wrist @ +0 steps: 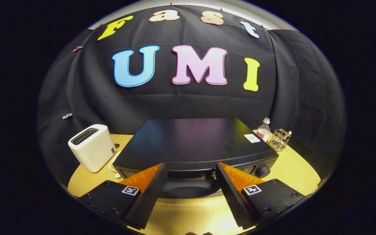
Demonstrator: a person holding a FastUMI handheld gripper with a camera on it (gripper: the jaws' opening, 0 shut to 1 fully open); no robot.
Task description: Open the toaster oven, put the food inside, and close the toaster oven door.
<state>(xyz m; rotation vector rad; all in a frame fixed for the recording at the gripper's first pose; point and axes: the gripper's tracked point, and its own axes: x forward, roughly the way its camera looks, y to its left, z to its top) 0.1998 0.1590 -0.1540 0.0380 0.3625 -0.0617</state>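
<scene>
The black toaster oven (194, 140) stands on the wooden table (292, 169), and I look down on its flat top from the front. My gripper (191, 166) is open, with its fingertips at the oven's upper front edge and nothing pressed between them. Between the fingers I see a strip of the oven's front and, below it, a dark rounded part (188, 190) that looks like the door handle. A control knob (262, 170) sits at the front right of the oven, just beyond the right finger. I cannot tell whether the door is ajar.
A white slot toaster (91, 147) stands left of the oven, with a white cord (112, 166) beside it. Behind the oven's right corner are a small bottle (264, 130) and a glass jar (279, 139). Bare tabletop lies under the fingers.
</scene>
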